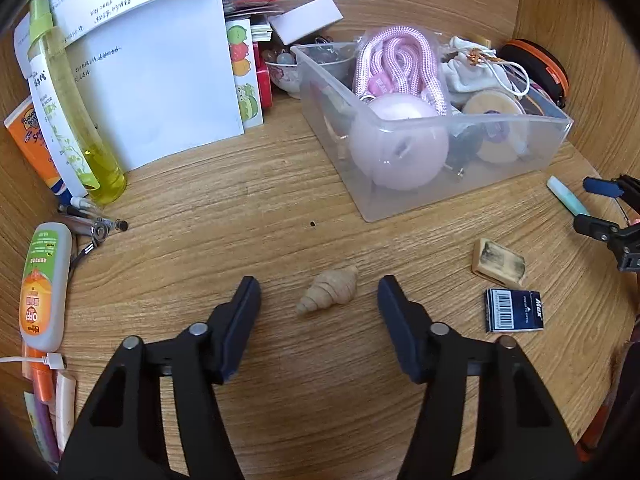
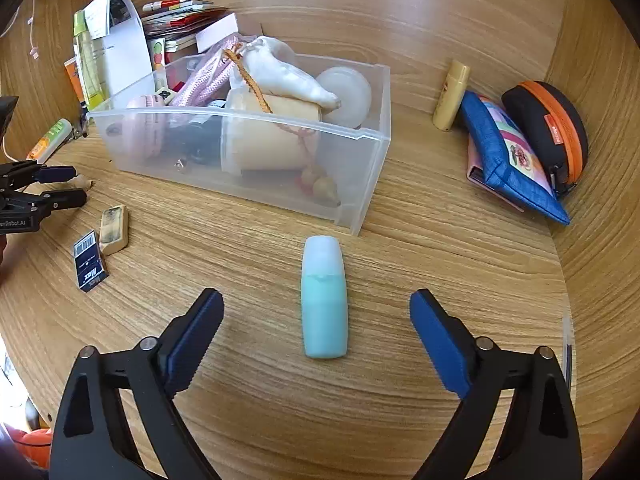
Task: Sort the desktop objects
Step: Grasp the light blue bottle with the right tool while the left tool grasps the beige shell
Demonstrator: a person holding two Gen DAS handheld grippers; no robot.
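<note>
My left gripper (image 1: 318, 294) is open, its fingers either side of a small beige croissant-shaped toy (image 1: 328, 294) lying on the wooden desk. My right gripper (image 2: 316, 306) is open around a teal bottle with a white cap (image 2: 324, 298) that lies flat, not touched by the pads. A clear plastic bin (image 1: 464, 168) holds a pink rope, a pink ball, a white pouch and round boxes; it also shows in the right wrist view (image 2: 360, 168). A worn eraser (image 1: 498, 264) and a dark Max staple box (image 1: 514, 311) lie on the desk to the right.
Papers, a yellow spray bottle (image 1: 76, 112), tubes and pens crowd the left edge. A blue pouch (image 2: 508, 160), an orange-trimmed black case (image 2: 548, 132) and a yellow tube (image 2: 452, 94) sit at the far right. Wooden walls enclose the desk.
</note>
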